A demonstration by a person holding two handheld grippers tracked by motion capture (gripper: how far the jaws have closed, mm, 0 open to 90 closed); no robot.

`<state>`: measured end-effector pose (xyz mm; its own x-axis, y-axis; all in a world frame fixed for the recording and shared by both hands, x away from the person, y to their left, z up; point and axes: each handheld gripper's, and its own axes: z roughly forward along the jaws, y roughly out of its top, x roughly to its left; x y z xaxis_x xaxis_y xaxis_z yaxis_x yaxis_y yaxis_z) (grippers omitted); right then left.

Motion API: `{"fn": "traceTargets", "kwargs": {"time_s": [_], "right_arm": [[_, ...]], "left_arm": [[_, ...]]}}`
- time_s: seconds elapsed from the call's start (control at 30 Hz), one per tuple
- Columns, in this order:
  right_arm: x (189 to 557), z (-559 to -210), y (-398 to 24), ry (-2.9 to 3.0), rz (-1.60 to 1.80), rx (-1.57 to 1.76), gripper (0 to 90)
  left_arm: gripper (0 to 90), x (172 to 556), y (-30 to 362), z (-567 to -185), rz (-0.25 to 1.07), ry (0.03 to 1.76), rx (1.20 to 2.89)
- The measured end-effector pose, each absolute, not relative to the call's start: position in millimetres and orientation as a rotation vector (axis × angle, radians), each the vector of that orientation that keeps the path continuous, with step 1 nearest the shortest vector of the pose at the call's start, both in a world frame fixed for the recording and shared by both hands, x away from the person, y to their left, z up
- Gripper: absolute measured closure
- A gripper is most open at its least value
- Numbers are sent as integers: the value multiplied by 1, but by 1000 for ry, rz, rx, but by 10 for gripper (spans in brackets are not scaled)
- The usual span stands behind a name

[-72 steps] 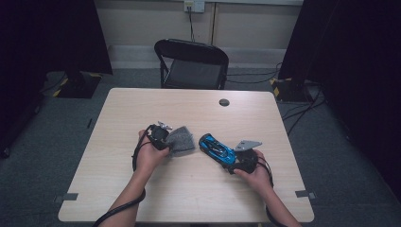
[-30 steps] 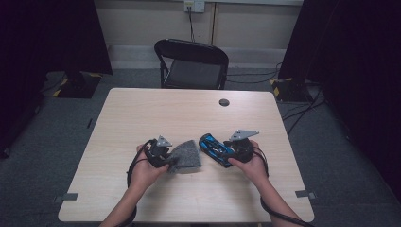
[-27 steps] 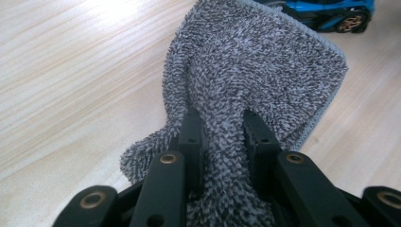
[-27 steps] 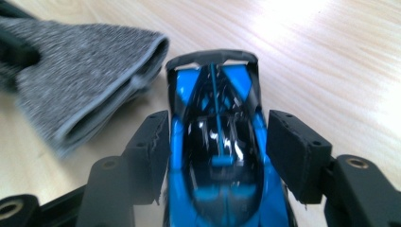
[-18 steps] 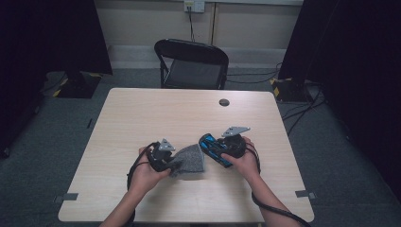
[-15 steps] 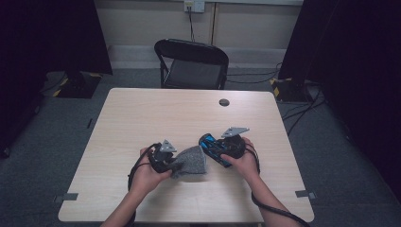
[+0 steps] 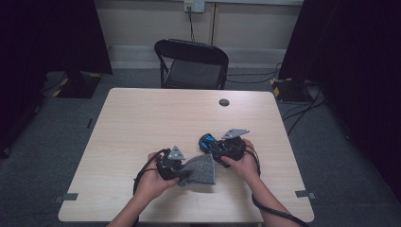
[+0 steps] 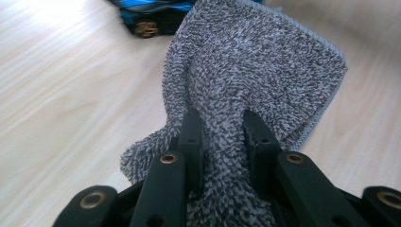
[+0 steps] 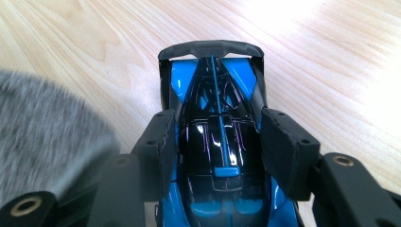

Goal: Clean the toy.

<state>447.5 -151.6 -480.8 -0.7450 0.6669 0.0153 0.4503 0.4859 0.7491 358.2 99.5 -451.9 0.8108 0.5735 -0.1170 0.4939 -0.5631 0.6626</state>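
A grey fluffy cloth (image 8: 246,71) hangs from my left gripper (image 8: 221,137), whose jaws are shut on a bunched fold of it. From above, the cloth (image 7: 201,169) spreads to the right of the left gripper (image 7: 184,171), just short of the car. My right gripper (image 9: 217,142) is shut on a blue and black toy car (image 9: 215,94). Its pads press both sides of the cabin, and its jaws have just been closing on it. The car's rear wing points away from the camera. In the high view the car (image 7: 208,142) sticks out left of the right gripper (image 7: 218,149), close above the cloth's top edge.
Both hands work near the front middle of the light wooden table (image 7: 156,113). A small black round cap (image 7: 224,102) lies at the table's far side. A black folding chair (image 7: 194,61) stands behind the table. Cables trail from both grippers.
My left hand has carried the cloth to the right, closer to the car. The right hand has stayed almost in place, its jaws tighter on the car.
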Motion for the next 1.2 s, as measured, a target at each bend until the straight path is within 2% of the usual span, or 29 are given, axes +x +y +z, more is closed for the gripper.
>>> {"fn": "traceTargets", "kwargs": {"time_s": [0.2,0.5,0.77,1.2], "right_arm": [[449,-479,-153,2473,1113,963,477],[450,-480,-155,2479,1129,962,480],[449,-481,-155,2473,1140,960,480],[448,-481,-156,2470,1143,956,480]], "left_arm": [[729,347,70,-455,115,653,2301],[729,353,30,-465,66,510,2337],[727,370,24,-475,95,603,2356],[727,397,42,-471,240,768,2336]]}}
